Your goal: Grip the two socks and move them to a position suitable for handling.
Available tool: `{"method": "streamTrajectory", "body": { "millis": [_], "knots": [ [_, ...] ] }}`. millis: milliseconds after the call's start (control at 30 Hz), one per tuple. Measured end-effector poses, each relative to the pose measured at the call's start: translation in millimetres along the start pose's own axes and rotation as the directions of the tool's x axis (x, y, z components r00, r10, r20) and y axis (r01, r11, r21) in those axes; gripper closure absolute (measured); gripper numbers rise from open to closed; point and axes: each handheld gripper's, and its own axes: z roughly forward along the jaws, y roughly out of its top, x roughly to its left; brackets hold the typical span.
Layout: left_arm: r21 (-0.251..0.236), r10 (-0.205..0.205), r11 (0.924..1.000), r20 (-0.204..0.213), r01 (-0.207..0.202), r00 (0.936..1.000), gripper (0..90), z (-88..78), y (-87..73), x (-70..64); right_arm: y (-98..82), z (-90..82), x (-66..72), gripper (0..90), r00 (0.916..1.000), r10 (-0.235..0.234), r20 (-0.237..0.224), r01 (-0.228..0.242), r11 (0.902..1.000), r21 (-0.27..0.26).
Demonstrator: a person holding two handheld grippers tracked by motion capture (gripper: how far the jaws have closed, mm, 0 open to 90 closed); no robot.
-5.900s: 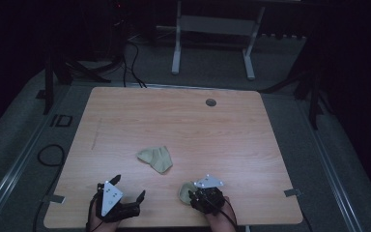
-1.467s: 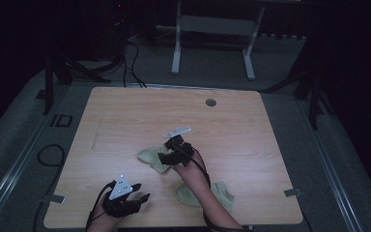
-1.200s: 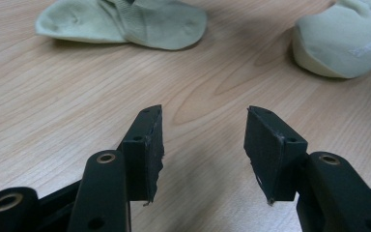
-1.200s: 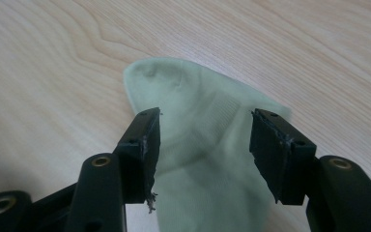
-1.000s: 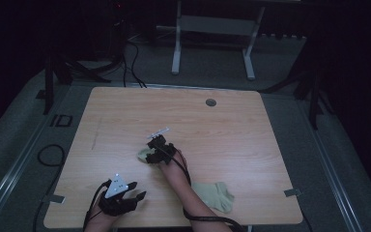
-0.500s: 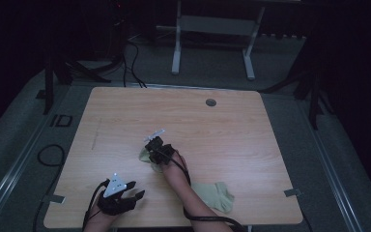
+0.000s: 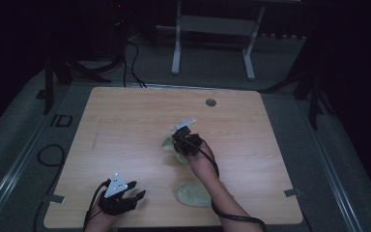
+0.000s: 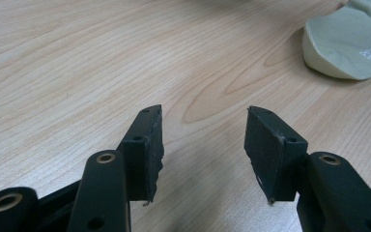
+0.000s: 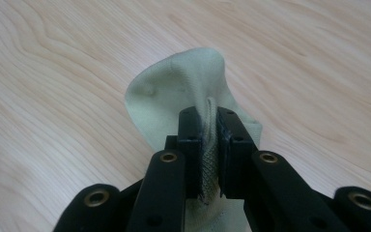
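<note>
Fingers point(image 9: 207, 140) pinch a pale green ribbed sock point(image 9: 183, 82); it hangs bunched.

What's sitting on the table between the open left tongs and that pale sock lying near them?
Nothing: in the left gripper view, bare wooden table separates the left tongs from the sock.

The sock point(image 9: 183, 82) pinched between the black jaws is pale green, with a ribbed knit. The table point(image 7: 125, 121) under it is light wood with wavy grain.
</note>
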Motion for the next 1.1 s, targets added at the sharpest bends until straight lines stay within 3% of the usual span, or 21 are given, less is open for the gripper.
{"method": "streamTrajectory", "body": {
  "millis": [267,300,367,400,533,600,700,767,867,933,1000,1100],
  "knots": [
    [0.002,0.004,1.0,0.006,-0.004,1.0,48.0,0.9,1.1,-3.6,-20.4,-25.0,-22.1,81.7,0.9994,-0.019,0.028,0.018,0.9995,0.027],
    [0.0,0.004,1.0,0.008,-0.004,1.0,48.0,1.4,1.5,-5.6,-32.3,-30.6,-28.0,81.7,0.9992,-0.021,0.034,0.02,0.9993,0.033],
    [-0.001,0.008,1.0,0.01,-0.008,0.9999,48.0,2.0,1.7,-6.9,-36.1,-31.3,-29.5,81.7,0.9993,-0.019,0.033,0.018,0.9992,0.035],
    [0.001,0.009,1.0,0.012,-0.009,0.9999,48.0,2.6,1.9,-7.7,-47.8,-30.6,-32.8,81.6,0.9995,0.001,0.031,-0.002,0.9991,0.042],
    [0.005,0.018,0.9998,0.015,-0.018,0.9997,48.0,4.2,2.8,-9.5,-60.8,-25.2,-34.5,81.6,0.9997,0.015,0.022,-0.016,0.9982,0.058],
    [0.001,0.014,0.9999,0.013,-0.014,0.9998,48.0,4.6,3.2,-10.8,-74.8,-13.9,-33.7,81.1,0.9997,0.02,0.014,-0.021,0.9963,0.083],
    [0.002,0.018,0.9998,0.021,-0.018,0.9996,48.0,6.1,3.4,-12.4,-76.7,-12.0,-33.4,81.0,0.9997,0.017,0.017,-0.019,0.9957,0.09],
    [0.004,0.022,0.9997,0.027,-0.023,0.9994,48.0,7.8,3.6,-14.4,-89.6,1.9,-31.7,79.5,0.9998,0.02,0.009,-0.021,0.9914,0.129],
    [0.009,0.031,0.9995,0.034,-0.031,0.9989,47.9,9.9,4.2,-17.3,-96.7,4.9,-29.6,72.0,0.9997,0.024,-0.008,-0.023,0.9939,0.108],
    [0.013,0.034,0.9993,0.042,-0.035,0.9985,47.8,11.4,4.5,-19.5,-97.6,5.2,-29.2,62.8,0.9989,0.035,-0.03,-0.032,0.9946,0.099],
    [0.016,0.041,0.999,0.045,-0.041,0.9981,47.5,12.5,5.1,-21.6,-97.3,6.4,-28.6,54.2,0.9993,0.031,-0.021,-0.029,0.995,0.096],
    [0.01,0.042,0.9991,0.048,-0.042,0.998,47.2,12.2,6.7,-23.3,-97.5,7.3,-29.4,50.6,0.9991,0.036,-0.02,-0.034,0.9952,0.092]
  ]
}}
